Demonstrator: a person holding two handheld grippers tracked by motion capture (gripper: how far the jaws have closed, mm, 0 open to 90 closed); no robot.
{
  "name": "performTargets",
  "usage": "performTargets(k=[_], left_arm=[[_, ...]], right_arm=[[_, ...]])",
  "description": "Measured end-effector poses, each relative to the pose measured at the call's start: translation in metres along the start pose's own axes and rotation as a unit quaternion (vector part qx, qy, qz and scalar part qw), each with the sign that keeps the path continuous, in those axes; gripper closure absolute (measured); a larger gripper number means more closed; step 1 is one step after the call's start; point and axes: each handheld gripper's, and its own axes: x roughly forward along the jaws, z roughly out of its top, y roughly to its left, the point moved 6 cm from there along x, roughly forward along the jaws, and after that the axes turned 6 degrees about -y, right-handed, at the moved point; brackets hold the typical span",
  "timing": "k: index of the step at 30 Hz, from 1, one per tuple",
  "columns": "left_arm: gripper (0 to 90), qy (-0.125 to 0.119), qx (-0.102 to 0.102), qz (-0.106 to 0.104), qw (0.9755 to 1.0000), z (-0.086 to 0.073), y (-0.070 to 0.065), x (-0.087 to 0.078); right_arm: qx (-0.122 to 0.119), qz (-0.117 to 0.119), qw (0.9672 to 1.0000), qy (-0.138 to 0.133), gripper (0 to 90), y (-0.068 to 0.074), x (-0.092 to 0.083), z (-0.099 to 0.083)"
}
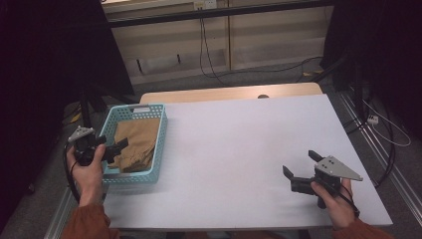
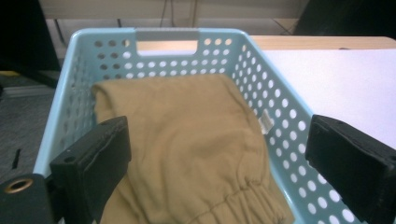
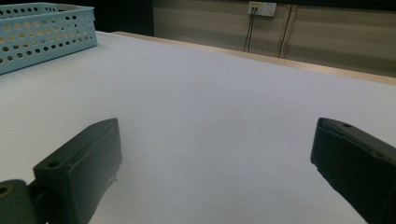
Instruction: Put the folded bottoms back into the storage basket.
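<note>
Tan soft folded cloth garment (image 2: pixel 187 140) is found inside the pale blue perforated plastic basket (image 2: pixel 280 98) on the white worktop (image 1: pixel 239 149). It is judged light and limp, best pinched at the gathered hem. The left hand-held gripper (image 1: pixel 113 148) is held wide above it; the right hand-held gripper (image 1: pixel 301 164) is likewise wide, empty.

The cloth (image 1: pixel 135 142) lies in the basket (image 1: pixel 160 144), which stands at the table's (image 1: pixel 239 149) left edge.

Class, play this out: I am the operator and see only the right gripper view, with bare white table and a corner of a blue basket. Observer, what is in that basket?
Observer: A folded tan garment lies in the blue perforated basket.
Operator: Where is the left gripper?
Observer: The left gripper is over the basket's near end, jaws open, either side of the garment.
Operator: And my gripper?
Observer: The right gripper is near the table's right front corner, open.
</note>
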Motion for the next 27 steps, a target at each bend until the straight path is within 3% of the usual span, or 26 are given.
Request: performTargets(k=[4,8,11,18,23,27], left_arm=[[7.1,-0.011,-0.002,-0.008,0.9999,-0.002,-0.006,-0.009],[6.1,-0.014,0.017,-0.006,0.9997,-0.004,-0.013,-0.016],[6.0,-0.004,0.020,-0.033,0.9992,-0.012,-0.021,-0.017],[5.7,-0.013,0.043,-0.034,0.9984,-0.017,-0.035,-0.024],[5.8,-0.020,0.040,-0.044,0.9980,-0.016,-0.050,-0.029],[5.8,-0.019,0.055,-0.049,0.9971,-0.016,-0.060,-0.027]], right_arm=[[0.001,0.000,1.0000,-0.001,1.7,0.000,0.000,0.001],[0.001,0.001,1.0000,-0.002,1.7,0.000,0.000,0.001],[0.005,0.002,1.0000,-0.002,1.7,0.000,0.000,0.001],[0.003,0.002,1.0000,0.000,1.7,0.000,0.000,0.000],[0.005,-0.001,1.0000,-0.001,1.7,-0.001,0.000,0.000],[0.002,0.001,1.0000,0.000,1.7,0.000,0.000,0.000]])
